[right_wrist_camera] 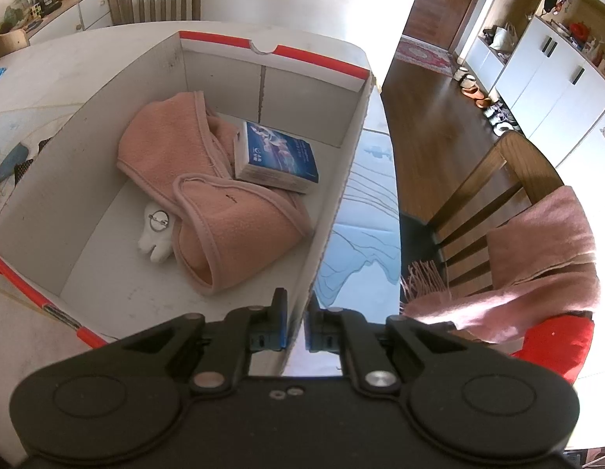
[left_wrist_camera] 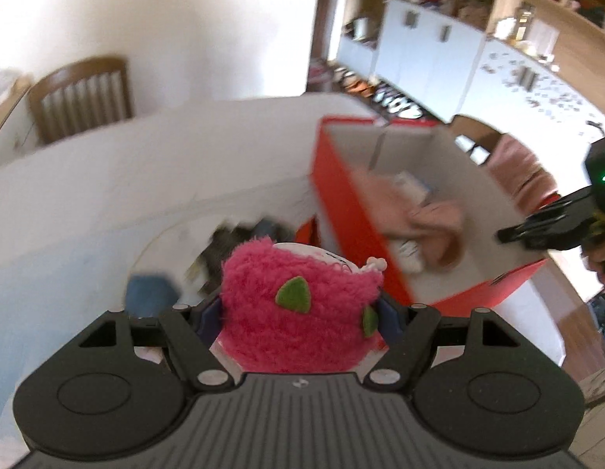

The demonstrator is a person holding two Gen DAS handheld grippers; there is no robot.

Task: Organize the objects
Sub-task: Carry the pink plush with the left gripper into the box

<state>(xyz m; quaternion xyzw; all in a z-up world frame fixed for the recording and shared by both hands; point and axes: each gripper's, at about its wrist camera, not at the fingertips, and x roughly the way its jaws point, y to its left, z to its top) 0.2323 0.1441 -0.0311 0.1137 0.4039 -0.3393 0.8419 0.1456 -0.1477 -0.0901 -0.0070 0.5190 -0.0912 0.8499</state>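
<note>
My left gripper (left_wrist_camera: pixel 298 308) is shut on a fluffy pink plush toy (left_wrist_camera: pixel 294 305) with green felt spots, held above the table to the left of the red cardboard box (left_wrist_camera: pixel 341 203). The box (right_wrist_camera: pixel 329 195) holds a pink fleece cloth (right_wrist_camera: pixel 224 215), a small blue book (right_wrist_camera: pixel 279 160) and a white tooth-shaped toy (right_wrist_camera: pixel 156 234). My right gripper (right_wrist_camera: pixel 296 328) is shut on the box's right wall, one pad inside and one outside. That same right gripper (left_wrist_camera: pixel 552 226) shows at the right edge of the left wrist view.
The box stands on a white table (left_wrist_camera: pixel 107 203) with dark items (left_wrist_camera: pixel 240 242) lying left of it. A wooden chair (left_wrist_camera: pixel 83 97) stands behind the table. Another chair with a pink scarf (right_wrist_camera: pixel 536 265) stands right of it. White cabinets (right_wrist_camera: pixel 556 66) line the far wall.
</note>
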